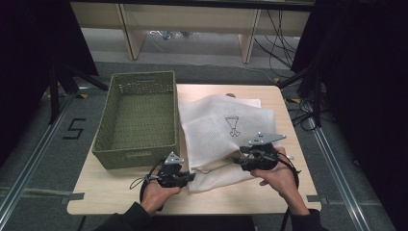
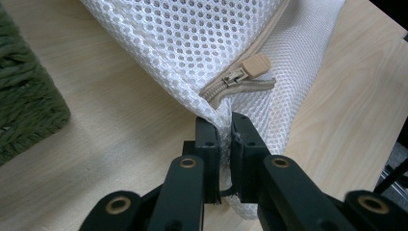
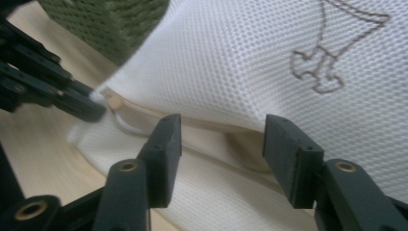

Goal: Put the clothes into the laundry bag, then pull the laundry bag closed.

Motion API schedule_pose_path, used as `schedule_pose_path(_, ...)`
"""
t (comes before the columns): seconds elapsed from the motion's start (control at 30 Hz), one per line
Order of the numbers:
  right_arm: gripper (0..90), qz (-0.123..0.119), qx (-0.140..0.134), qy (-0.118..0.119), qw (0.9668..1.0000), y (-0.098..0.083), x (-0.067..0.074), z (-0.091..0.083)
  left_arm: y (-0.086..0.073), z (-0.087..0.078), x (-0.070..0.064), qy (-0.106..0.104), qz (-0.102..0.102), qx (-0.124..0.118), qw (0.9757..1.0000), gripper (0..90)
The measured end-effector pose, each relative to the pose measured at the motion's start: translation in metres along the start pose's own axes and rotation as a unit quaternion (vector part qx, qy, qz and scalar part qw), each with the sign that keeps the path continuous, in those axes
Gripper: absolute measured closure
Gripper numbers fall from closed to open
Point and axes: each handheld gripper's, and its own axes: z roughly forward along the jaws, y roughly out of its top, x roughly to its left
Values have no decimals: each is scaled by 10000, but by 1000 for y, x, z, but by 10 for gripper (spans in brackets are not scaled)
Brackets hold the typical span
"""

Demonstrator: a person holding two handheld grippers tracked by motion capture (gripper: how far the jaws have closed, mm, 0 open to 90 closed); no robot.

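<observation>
A white mesh laundry bag (image 1: 226, 132) with a brown stitched emblem (image 1: 233, 126) lies on the wooden table, its zip edge toward the person. My left gripper (image 1: 191, 177) is shut on the bag's near left corner; in the left gripper view the mesh (image 2: 211, 53) is pinched between the pads just below the tan zip pull (image 2: 253, 66). My right gripper (image 1: 239, 160) stands open at the bag's near edge. In the right gripper view its jaws flank the zip opening (image 3: 219, 132) without pressing on the mesh (image 3: 231, 57).
A green woven basket (image 1: 137, 120) stands empty on the table's left half, close beside the bag. The table (image 1: 110, 192) ends just behind both hands. Cables and shelf legs lie on the floor beyond the far edge.
</observation>
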Motion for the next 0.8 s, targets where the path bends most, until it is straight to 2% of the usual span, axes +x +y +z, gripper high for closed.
schedule_pose_path(0.07,465,-46,95,129,9999,-1,3,7,0,-1,-1,-40,89,39,9999,822)
schedule_pose_path(0.2,410,-33,146,94,9998,-3,6,17,1,0,-5,43,252,84,9996,820)
schedule_pose_path(0.27,394,-33,148,115,9998,-3,9,20,1,-1,-6,3,287,98,9995,819)
schedule_pose_path(0.3,388,-78,137,150,9998,-3,9,21,2,-1,-6,86,336,110,9993,819)
schedule_pose_path(0.33,383,-49,120,135,9998,-3,12,22,2,-1,-6,81,344,116,9993,819)
schedule_pose_path(0.47,358,-193,67,240,9995,-3,15,25,1,-1,-6,35,314,97,9995,819)
schedule_pose_path(0.5,352,-122,114,231,9996,-3,18,25,1,-1,-6,80,344,130,9993,819)
schedule_pose_path(0.53,342,-256,80,288,9992,-2,18,27,1,-1,-6,72,338,125,9993,818)
schedule_pose_path(0.57,335,-254,67,300,9992,-2,20,27,1,-1,-7,34,346,136,9993,818)
schedule_pose_path(0.63,344,-318,46,351,9989,-1,22,29,1,-1,-8,28,309,125,9994,817)
schedule_pose_path(0.67,361,-365,54,355,9987,-1,24,30,1,-1,-7,29,366,142,9992,816)
schedule_pose_path(0.8,453,-514,123,487,9974,-1,31,35,1,-1,-7,18,405,173,9990,815)
